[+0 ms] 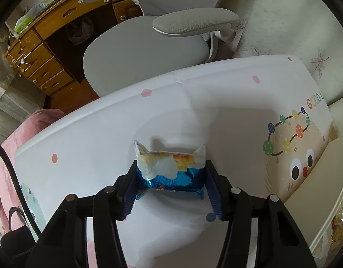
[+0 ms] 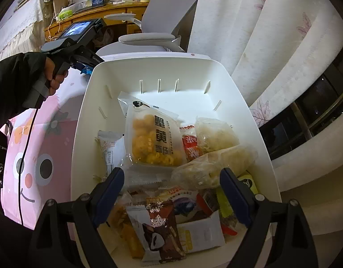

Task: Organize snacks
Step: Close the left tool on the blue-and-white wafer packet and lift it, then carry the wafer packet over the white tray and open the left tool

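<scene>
I have the left gripper [image 1: 171, 186] with its fingers clamped on the blue snack packet [image 1: 171, 174] on the counter [image 1: 93, 138]; next, lift toward the white bin [image 2: 249, 102] at three o'clock, where the right gripper [image 2: 172, 197] hovers, fingers apart.

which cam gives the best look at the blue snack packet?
Left wrist. The blue snack packet sits centred between the left gripper fingers, on the white mat, with its blue foil and pale end plain to see. The right wrist view shows only a blue sliver of it past the white bin rim, under the handheld gripper.
</scene>
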`<state>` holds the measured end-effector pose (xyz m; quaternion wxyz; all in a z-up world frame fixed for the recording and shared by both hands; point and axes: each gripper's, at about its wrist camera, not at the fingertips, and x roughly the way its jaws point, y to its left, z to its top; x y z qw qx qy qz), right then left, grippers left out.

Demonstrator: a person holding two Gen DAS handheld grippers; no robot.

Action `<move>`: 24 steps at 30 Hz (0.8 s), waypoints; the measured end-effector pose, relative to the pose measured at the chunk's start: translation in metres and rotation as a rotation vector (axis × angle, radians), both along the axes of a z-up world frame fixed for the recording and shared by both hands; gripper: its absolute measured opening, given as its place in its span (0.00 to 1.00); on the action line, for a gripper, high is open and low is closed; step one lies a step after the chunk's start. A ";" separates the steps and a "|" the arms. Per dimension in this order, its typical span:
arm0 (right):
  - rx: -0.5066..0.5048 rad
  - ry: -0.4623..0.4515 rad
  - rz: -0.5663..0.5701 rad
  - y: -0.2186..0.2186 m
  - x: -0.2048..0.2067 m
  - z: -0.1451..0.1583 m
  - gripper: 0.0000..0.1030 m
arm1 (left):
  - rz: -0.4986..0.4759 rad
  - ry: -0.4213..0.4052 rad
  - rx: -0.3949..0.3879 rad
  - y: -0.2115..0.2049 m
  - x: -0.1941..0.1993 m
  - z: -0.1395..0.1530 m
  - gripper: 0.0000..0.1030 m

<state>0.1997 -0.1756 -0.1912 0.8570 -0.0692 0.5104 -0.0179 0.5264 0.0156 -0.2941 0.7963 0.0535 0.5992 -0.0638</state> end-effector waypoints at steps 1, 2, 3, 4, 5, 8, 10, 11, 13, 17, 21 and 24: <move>0.001 0.000 0.000 0.000 0.000 0.000 0.85 | 0.002 -0.001 0.002 0.000 -0.002 0.003 0.52; 0.002 -0.002 0.000 -0.001 0.000 0.001 0.85 | 0.002 -0.003 0.002 0.001 -0.003 0.005 0.52; 0.002 -0.005 0.001 -0.001 -0.001 0.002 0.85 | 0.004 -0.006 0.002 0.000 -0.005 0.010 0.52; 0.001 -0.005 0.001 -0.001 -0.001 0.003 0.85 | 0.004 -0.010 -0.001 0.001 -0.007 0.014 0.52; 0.001 -0.006 0.001 -0.002 -0.002 0.004 0.85 | 0.004 -0.017 -0.007 0.000 -0.010 0.022 0.52; 0.002 -0.018 0.001 -0.003 -0.003 0.010 0.85 | 0.006 -0.028 -0.010 -0.003 -0.018 0.039 0.52; 0.006 -0.032 0.000 -0.004 -0.004 0.015 0.85 | 0.004 -0.039 -0.004 -0.006 -0.024 0.053 0.52; 0.009 -0.039 0.001 -0.005 -0.005 0.018 0.85 | 0.002 -0.046 -0.006 -0.008 -0.030 0.062 0.52; 0.010 -0.054 0.002 -0.006 -0.007 0.023 0.85 | 0.001 -0.054 -0.013 -0.011 -0.038 0.073 0.52; 0.013 -0.084 0.007 -0.009 -0.010 0.031 0.85 | -0.019 -0.069 -0.043 -0.018 -0.057 0.099 0.53; 0.016 -0.103 0.015 -0.012 -0.016 0.037 0.85 | -0.067 -0.070 -0.061 -0.033 -0.077 0.120 0.53; 0.016 -0.123 0.031 -0.012 -0.021 0.041 0.85 | -0.104 -0.066 -0.067 -0.045 -0.094 0.131 0.53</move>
